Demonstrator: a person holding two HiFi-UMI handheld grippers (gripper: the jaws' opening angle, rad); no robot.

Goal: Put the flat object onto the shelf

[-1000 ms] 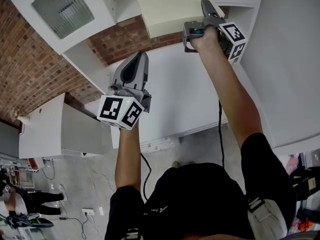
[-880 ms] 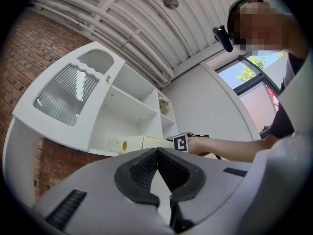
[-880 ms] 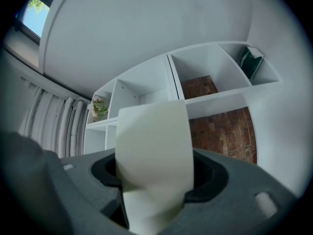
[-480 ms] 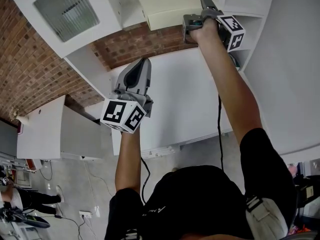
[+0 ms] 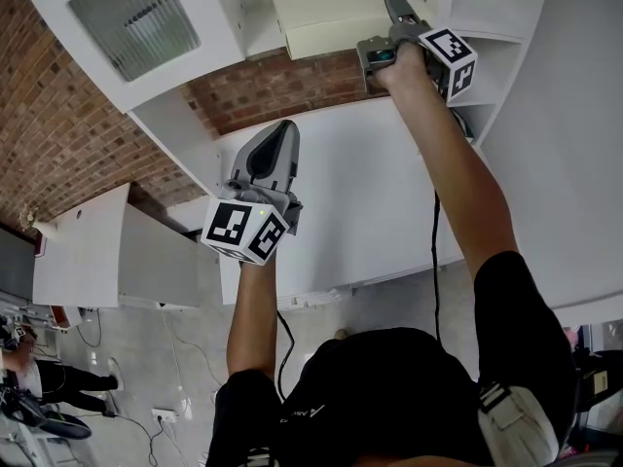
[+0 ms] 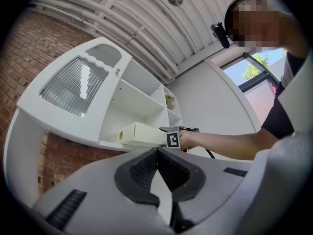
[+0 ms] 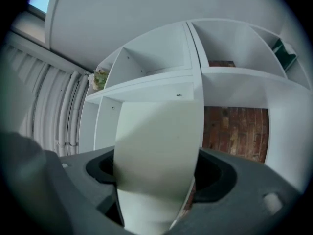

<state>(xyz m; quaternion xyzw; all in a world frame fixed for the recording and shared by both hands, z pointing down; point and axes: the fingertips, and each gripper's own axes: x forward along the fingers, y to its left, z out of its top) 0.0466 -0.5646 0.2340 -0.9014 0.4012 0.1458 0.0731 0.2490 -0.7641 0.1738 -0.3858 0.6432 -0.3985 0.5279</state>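
The right claw (image 5: 391,6) is raised to the white shelf unit (image 5: 230,29), and its jaws are opening with the flat cream box (image 5: 326,19) between them; in the right gripper view the box (image 7: 157,151) fills most of the space between the two dark pads, with a sliver of brick showing past its right edge low down. The box lies flat on the lower board of the shelf unit, its near end pointing out toward the right claw, as the left gripper view shows (image 6: 140,133). The left claw (image 5: 283,132) hangs lower and to the left, in front of the white panel below the shelf, its jaws together with nothing in them. A brick wall (image 5: 268,86) shows under the shelf, and a cabinet door (image 5: 136,16) with ribbed glass stands open at the left
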